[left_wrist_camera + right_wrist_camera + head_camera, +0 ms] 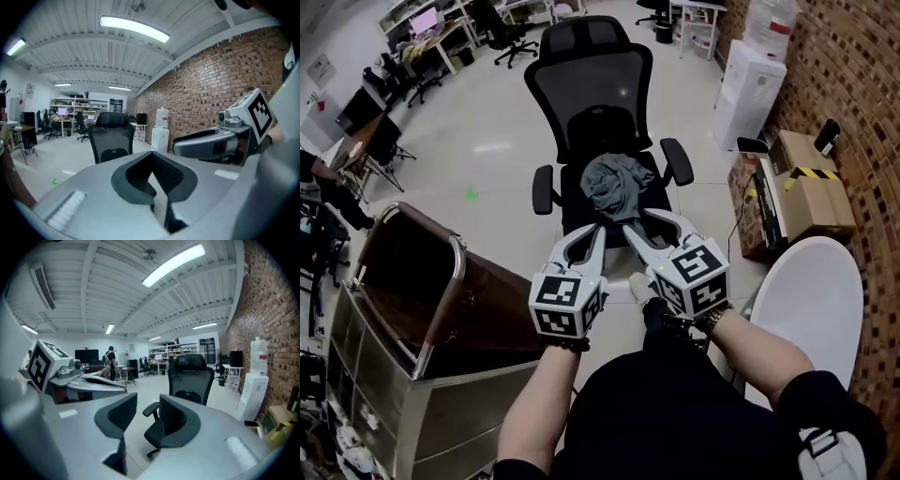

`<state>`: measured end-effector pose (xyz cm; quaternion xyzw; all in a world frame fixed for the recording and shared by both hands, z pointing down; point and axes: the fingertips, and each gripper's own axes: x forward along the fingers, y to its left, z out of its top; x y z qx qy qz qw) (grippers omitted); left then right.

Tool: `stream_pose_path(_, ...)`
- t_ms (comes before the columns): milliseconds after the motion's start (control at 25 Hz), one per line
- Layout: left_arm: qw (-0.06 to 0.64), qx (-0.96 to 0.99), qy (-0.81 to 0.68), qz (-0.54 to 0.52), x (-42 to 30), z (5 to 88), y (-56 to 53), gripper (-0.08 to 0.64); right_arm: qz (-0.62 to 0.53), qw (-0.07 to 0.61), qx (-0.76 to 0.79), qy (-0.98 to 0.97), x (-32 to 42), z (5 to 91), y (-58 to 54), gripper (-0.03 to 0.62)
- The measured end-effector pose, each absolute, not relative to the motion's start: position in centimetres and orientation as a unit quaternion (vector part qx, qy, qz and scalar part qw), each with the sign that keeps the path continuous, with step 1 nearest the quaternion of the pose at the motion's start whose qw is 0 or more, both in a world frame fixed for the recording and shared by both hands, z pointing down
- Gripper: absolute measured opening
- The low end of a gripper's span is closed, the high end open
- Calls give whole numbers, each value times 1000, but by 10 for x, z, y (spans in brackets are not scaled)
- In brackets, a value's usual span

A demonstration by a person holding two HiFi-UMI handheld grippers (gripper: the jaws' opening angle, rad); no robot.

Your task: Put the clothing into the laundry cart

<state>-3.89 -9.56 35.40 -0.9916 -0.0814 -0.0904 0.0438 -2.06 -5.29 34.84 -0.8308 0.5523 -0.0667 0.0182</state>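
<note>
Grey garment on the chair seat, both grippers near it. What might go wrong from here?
1. The left gripper has its fingers shut; unless they open, it would only push the grey garment about.
2. The garment lies bunched on the office chair between its armrests; a pinch on one fold may leave the rest trailing to snag one.
3. The laundry cart stands to the left with a raised rail; a dangling garment may catch there.

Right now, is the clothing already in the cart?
No, the clothing lies on the seat of the chair, and the cart stands apart from it at the left.
</note>
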Motion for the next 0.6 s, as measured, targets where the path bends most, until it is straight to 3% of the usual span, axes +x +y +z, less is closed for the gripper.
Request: stream_pose_path(600, -32, -986, -32, -158, 132, 503, -223, 2, -166, -17, -788, 593, 157, 506, -188, 273)
